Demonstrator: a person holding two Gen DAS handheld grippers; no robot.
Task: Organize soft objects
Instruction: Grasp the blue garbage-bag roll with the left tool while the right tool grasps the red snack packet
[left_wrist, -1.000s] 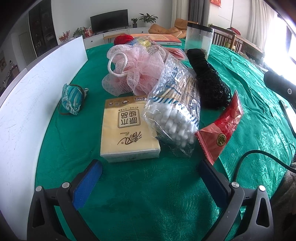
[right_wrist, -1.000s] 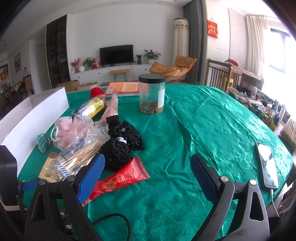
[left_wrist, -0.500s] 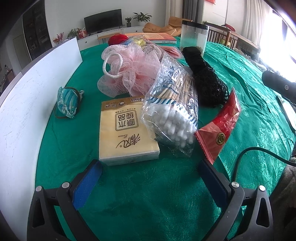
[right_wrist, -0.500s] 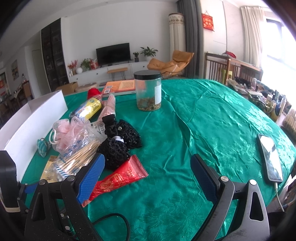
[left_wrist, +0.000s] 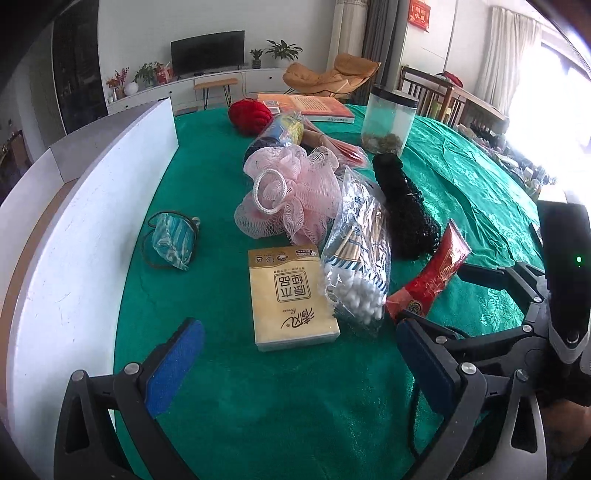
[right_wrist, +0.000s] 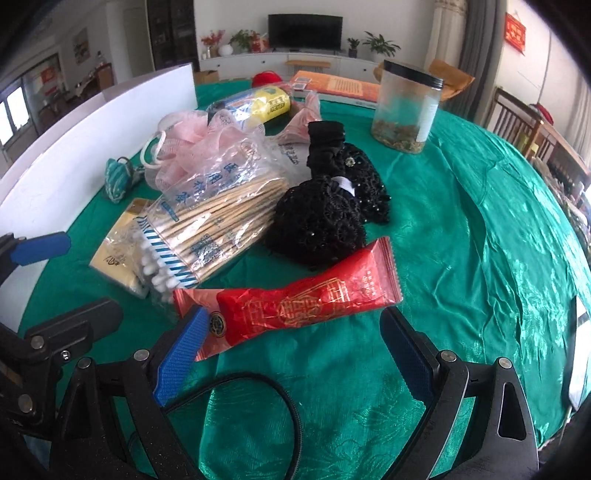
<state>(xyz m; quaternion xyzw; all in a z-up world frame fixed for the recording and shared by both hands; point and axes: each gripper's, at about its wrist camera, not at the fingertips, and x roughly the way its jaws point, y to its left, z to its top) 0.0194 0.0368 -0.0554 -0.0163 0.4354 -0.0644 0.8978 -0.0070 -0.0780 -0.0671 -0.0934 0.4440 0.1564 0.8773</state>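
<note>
The right gripper (right_wrist: 291, 354) is held wide open, nothing between its pads, with the red sachet (right_wrist: 295, 304) lying flat on the green tablecloth (right_wrist: 461, 258) just ahead of it. The left gripper (left_wrist: 295, 365) is likewise spread and empty, just short of the tissue pack (left_wrist: 290, 297). Beside the tissue pack, the cotton swab bag (left_wrist: 360, 258) is propped partly on it, and the sachet's near end is touching the bag. Were the sachet pinched, its slick foil could be squeezed out sideways, or the cloth could be gathered with it. The swab bag could be dragged along.
</note>
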